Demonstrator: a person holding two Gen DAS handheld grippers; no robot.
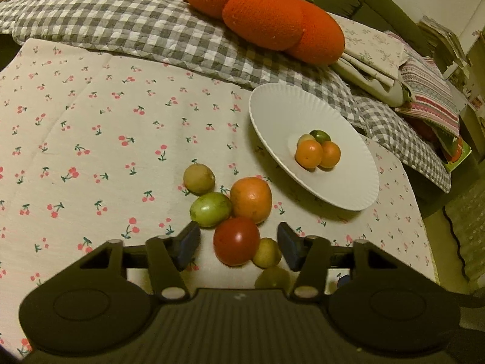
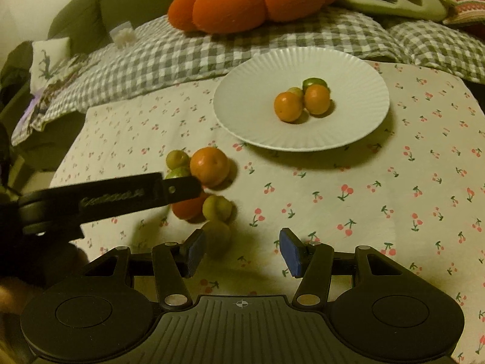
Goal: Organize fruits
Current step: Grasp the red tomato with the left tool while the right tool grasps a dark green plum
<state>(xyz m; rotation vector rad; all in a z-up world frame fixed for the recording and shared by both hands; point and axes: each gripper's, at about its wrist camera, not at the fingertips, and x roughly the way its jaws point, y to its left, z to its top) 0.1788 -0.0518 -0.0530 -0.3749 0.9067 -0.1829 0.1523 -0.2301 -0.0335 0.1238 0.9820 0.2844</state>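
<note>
1. The cherry-print cloth (image 1: 91, 127) covers the table, which carries all the fruit; behind its far edge lies a grey checked quilt (image 1: 136, 21) with one orange pumpkin-shaped cushion (image 1: 266, 15) on it, and folded linens (image 1: 372, 51) are stacked towards the far right corner.
2. One white ribbed plate (image 2: 257, 97) sits near the far edge of the table. It holds four small fruits touching in a cluster: two orange ones (image 2: 288, 106), one green, one yellowish.
3. Six loose fruits lie in a group on the cloth, nearer than the plate: one orange (image 1: 251, 198), one red tomato-like fruit (image 1: 236, 240), one green fruit (image 1: 210, 209), and three yellowish-brown ones, one of them (image 1: 199, 178) at the far side of the group.
4. The left gripper (image 1: 238, 247) has its jaws spread around the red fruit and a small yellowish fruit (image 1: 266, 252); the pads show no contact.
5. The right gripper (image 2: 245, 250) has its jaws spread and empty over bare cloth, with one yellowish fruit (image 2: 216, 236) just beside its left pad.
</note>
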